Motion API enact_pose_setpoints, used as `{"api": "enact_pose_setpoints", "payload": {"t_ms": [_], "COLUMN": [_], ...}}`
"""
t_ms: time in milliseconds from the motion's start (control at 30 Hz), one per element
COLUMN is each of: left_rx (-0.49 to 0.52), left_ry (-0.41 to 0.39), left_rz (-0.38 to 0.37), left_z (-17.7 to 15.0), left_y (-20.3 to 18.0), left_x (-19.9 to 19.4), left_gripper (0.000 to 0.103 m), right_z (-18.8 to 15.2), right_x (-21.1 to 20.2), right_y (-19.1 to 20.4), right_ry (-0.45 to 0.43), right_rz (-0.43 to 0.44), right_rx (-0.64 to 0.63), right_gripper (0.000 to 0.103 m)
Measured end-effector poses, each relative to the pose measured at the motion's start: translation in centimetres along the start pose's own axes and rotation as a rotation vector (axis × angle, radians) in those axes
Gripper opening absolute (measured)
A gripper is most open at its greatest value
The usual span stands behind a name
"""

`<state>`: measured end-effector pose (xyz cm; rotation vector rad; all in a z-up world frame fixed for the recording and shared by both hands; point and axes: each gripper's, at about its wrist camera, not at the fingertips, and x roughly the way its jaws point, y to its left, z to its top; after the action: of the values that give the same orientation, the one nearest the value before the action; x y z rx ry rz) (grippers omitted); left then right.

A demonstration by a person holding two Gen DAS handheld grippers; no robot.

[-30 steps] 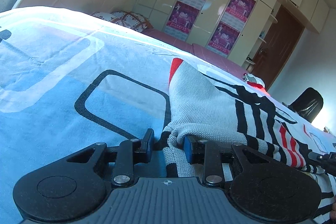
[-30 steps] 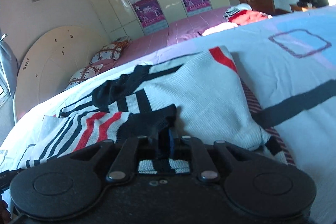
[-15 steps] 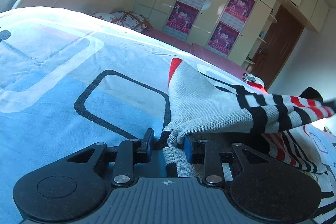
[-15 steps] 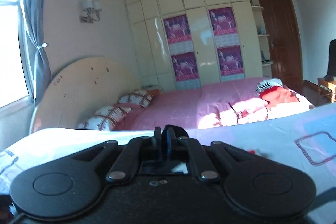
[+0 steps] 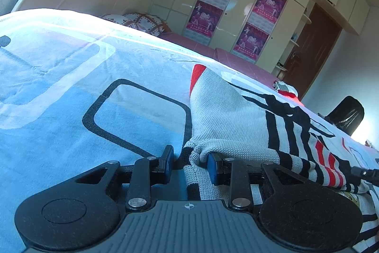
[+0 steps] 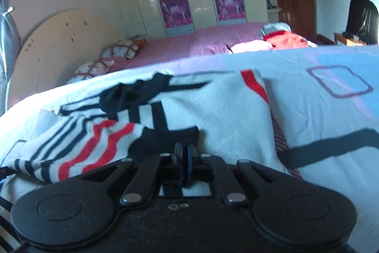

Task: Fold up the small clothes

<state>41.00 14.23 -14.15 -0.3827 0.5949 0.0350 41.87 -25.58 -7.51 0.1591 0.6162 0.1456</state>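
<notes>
You are bringing the sweater's (image 6: 220,110) striped flap back down. Half a second ago your right gripper (image 6: 184,159) was lifting high, with only the room in its view; now it is sitting low again, the flap lying over the grey panel just ahead of it. That is looking like one fold laid, with release and smoothing still to come.

The bedspread (image 5: 71,96) is lying flat under everything: smooth printed cotton, pale blue with dark rounded rectangles. The sweater is spreading ahead and to the right of your left gripper (image 5: 190,161); it is a soft, coarse knit, grey with black and red stripes, bunching at the folded edge.

Your left gripper is staying put, its jaws standing apart with the knit's edge bulging between them; the right-hand pad (image 5: 211,164) is touching cloth, the other is not. Your right gripper's jaws are nearly together, pinching the sweater's black cuff (image 6: 170,136).
</notes>
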Motion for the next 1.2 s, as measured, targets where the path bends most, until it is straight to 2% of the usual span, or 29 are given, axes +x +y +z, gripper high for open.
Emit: {"api": "enact_pose_setpoints", "payload": {"t_ms": [67, 133, 167, 267, 333, 367, 467, 567, 667, 733, 800, 900, 1067, 1100, 1133, 1167, 1200], "left_rx": [0.004, 0.006, 0.003, -0.008, 0.006, 0.011, 0.008, 0.011, 0.084, 0.082, 0.063, 0.019, -0.127, -0.145, -0.144, -0.142, -0.16], "left_ry": [0.001, 0.004, 0.008, 0.023, -0.009, -0.038, -0.096, -0.055, 0.005, 0.039, 0.077, 0.132, 0.109, 0.109, 0.117, 0.128, 0.102], "left_rz": [0.001, -0.006, -0.013, -0.047, -0.043, -0.04, -0.077, -0.143, -0.161, -0.166, -0.17, -0.184, -0.248, -0.26, -0.258, -0.246, -0.263], "left_z": [0.0, 0.1, 0.1, 0.4, 0.4, 0.7, 2.9, 6.4, 8.9, 9.7, 10.1, 9.9, 9.5, 9.4, 9.3, 9.1, 9.0], "left_y": [0.0, 0.0, 0.1, 0.6, 0.8, 0.8, 0.7, 0.1, -1.1, -1.2, -1.1, -0.7, 0.7, 1.0, 1.0, 1.1, 1.4], "left_x": [0.0, 0.0, -0.1, -1.2, -2.6, -3.2, -2.9, 0.5, 4.8, 7.3, 9.5, 12.4, 14.3, 14.6, 14.9, 15.2, 15.0], "left_gripper": [0.031, 0.031, 0.031, 0.035, 0.048, 0.05, 0.052, 0.052, 0.052, 0.052, 0.052, 0.052, 0.052, 0.047, 0.017, 0.008, 0.008], "right_z": [-0.3, -0.1, 0.1, 0.5, 0.8, 1.0, 1.7, 2.3, 2.5, 2.4, 2.3, 2.1, 1.8, 1.8, 1.8, 1.8, 1.8], "right_x": [1.3, 1.2, 0.8, -0.7, -1.3, -1.4, -0.7, 1.1, 2.7, 3.2, 3.6, 4.0, 4.1, 4.0, 3.9, 3.7, 3.5], "right_y": [-0.4, -0.9, -0.9, -1.0, -1.3, -1.4, -2.1, -2.6, -2.7, -2.7, -2.6, -2.5, -2.5, -2.4, -2.1, -1.7, -1.3], "right_ry": [0.071, 0.063, 0.048, -0.016, -0.03, -0.035, -0.018, 0.045, 0.088, 0.103, 0.104, 0.11, 0.093, 0.088, 0.081, 0.072, 0.058], "right_rz": [-0.009, 0.003, -0.006, -0.021, -0.022, -0.023, -0.008, 0.034, 0.046, 0.066, 0.086, 0.137, 0.145, 0.144, 0.136, 0.126, 0.11], "right_rx": [-0.003, 0.036, 0.039, 0.048, 0.048, 0.043, 0.079, 0.135, 0.16, 0.171, 0.172, 0.157, 0.098, 0.081, 0.052, 0.02, -0.009], "right_gripper": [0.005, 0.006, 0.014, 0.016, 0.017, 0.018, 0.028, 0.034, 0.033, 0.033, 0.033, 0.023, 0.01, 0.009, 0.007, 0.006, 0.006]}}
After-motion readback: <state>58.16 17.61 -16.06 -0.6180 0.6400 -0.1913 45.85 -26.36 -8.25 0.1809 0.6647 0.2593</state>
